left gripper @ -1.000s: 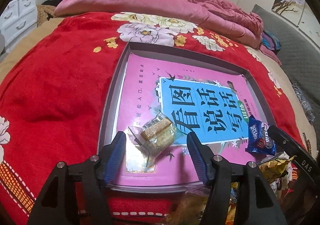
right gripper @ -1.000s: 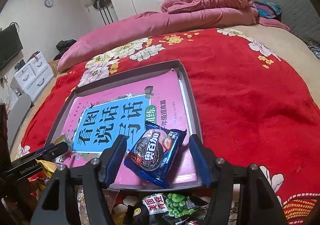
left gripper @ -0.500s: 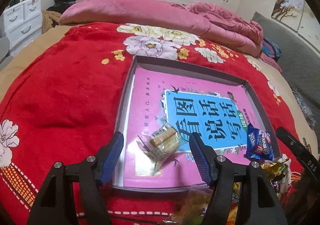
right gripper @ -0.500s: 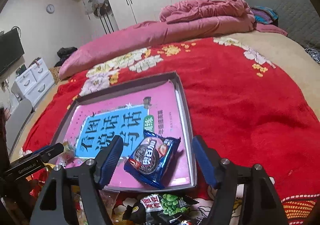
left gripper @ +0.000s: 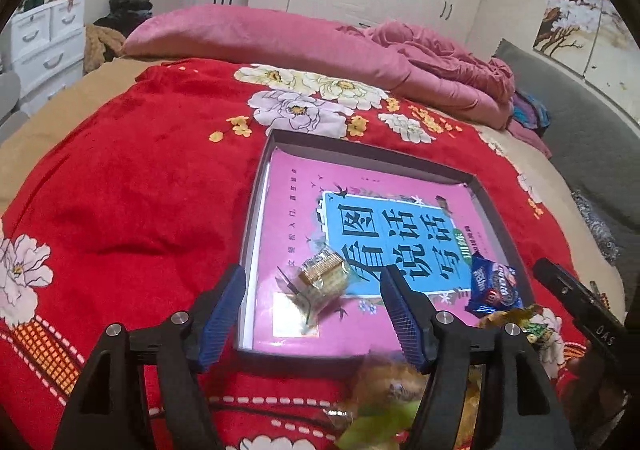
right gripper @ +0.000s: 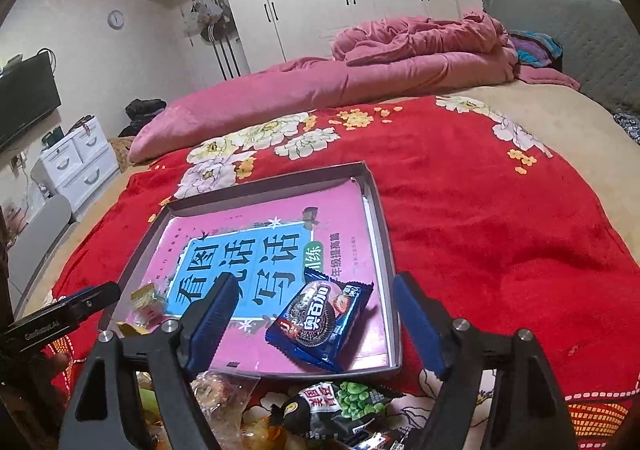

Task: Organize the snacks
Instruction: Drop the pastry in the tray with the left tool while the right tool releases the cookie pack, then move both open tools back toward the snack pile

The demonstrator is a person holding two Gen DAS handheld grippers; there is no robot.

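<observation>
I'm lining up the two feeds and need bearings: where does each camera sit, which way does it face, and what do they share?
Left wrist: on the left gripper, above the shallow grey tray's near left corner, facing the white wardrobe; its blue-padded fingers show.
Right wrist: on the right gripper, at the tray's near right, facing the same way; its fingers show.
Shared: tray, pink book, blue cookie packet, clear-wrapped snack.

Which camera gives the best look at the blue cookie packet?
The right wrist view: the blue cookie packet lies close and whole between that gripper's open fingers, its printed cookie clear. The left wrist view shows it small, off to the right edge.
</observation>
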